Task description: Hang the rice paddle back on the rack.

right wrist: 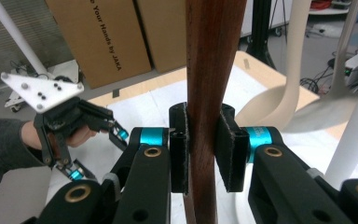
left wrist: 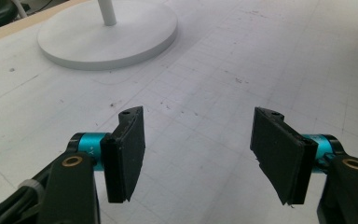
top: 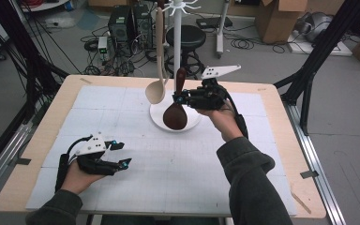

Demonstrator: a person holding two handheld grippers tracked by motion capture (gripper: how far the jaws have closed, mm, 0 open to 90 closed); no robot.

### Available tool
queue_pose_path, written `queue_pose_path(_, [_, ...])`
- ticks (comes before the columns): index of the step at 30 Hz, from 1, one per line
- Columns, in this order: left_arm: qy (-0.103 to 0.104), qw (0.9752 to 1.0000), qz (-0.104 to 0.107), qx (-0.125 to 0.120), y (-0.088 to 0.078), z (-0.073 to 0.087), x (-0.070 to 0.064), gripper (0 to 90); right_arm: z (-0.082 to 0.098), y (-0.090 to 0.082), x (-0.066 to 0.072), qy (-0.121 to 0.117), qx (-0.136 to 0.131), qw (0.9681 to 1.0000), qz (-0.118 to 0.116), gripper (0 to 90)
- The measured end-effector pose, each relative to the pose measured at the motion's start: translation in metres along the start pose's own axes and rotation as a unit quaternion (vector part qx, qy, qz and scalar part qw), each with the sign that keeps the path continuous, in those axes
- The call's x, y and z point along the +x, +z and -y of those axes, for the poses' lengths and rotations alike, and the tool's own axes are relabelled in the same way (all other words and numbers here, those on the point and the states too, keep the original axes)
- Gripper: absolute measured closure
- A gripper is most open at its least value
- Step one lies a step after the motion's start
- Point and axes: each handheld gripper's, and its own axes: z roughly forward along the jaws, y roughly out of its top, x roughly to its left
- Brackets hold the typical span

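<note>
A dark brown wooden spoon (top: 175,116) hangs upright, bowl down, just over the round base (top: 193,123) of a white hook stand. My right gripper (top: 178,97) is shut on its handle (right wrist: 209,70), and the pads of the right gripper (right wrist: 204,149) press it from both sides. A beige ladle (top: 157,89) hangs from the stand beside it; the same ladle (right wrist: 286,93) is close on the right. My left gripper (top: 123,153) rests low over the white mat at the front left. The left gripper (left wrist: 198,158) stands open with nothing between its pads.
The stand's white pole (top: 177,42) rises behind the spoon, hooks at its top. A white gridded mat (top: 178,168) covers the wooden table (top: 281,154). Behind the table stand a black stool (top: 186,36), computer cases (top: 130,23) and cardboard boxes (top: 276,18). Black frame struts (top: 318,51) flank the sides.
</note>
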Motion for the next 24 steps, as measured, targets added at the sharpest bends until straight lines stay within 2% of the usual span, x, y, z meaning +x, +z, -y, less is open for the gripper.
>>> queue_pose_path(11, [-0.001,1.0,0.002,-0.006,-0.002,0.0,0.001,34.8,-0.035,0.002,0.002,-0.016,0.0,0.9998,0.006,77.2])
queue_pose_path(24, [-0.006,0.9999,0.002,-0.011,-0.003,0.001,0.002,33.7,-0.064,0.004,-0.005,-0.024,-0.001,0.9997,0.007,77.2])
